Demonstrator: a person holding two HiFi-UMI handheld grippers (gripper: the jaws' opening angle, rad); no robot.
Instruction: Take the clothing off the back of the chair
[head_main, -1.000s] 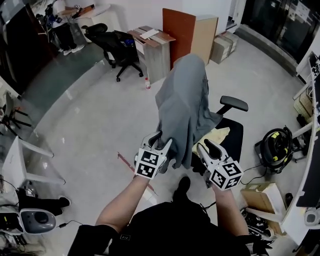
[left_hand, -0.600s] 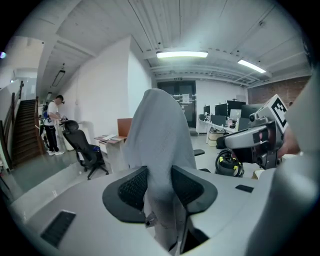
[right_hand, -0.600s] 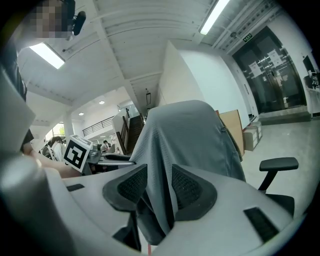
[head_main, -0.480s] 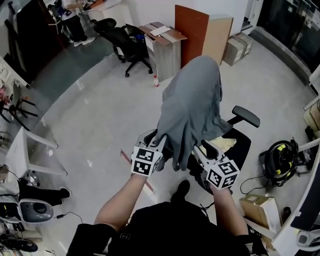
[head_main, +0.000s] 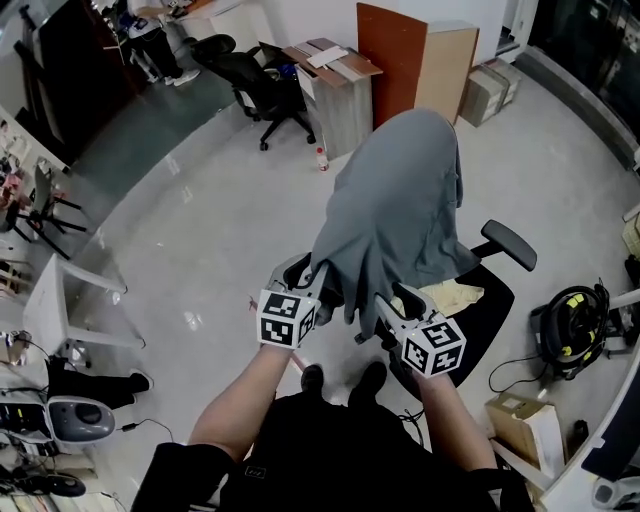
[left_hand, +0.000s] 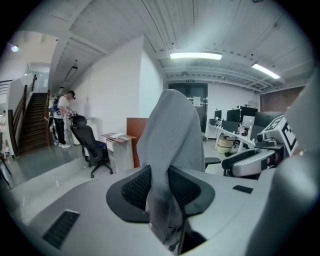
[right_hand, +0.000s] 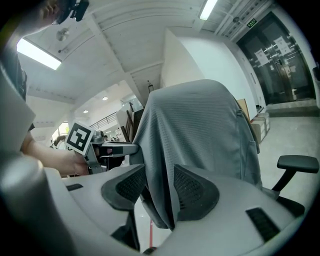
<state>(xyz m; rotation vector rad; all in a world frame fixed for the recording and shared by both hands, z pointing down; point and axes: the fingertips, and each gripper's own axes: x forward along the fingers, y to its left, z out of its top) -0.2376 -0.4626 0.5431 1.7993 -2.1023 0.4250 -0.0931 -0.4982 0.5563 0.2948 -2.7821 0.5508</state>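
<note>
Your left gripper (head_main: 318, 280) closing on shirt (head_main: 400, 200) hem; right gripper (head_main: 385, 303) opening round it. Shirt rises ahead, draped over chair (head_main: 495, 305).

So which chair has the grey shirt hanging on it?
The nearest chair, with the grey shirt draped over its back. The black chair far off beside the wooden cabinet shows no grey cloth.
</note>
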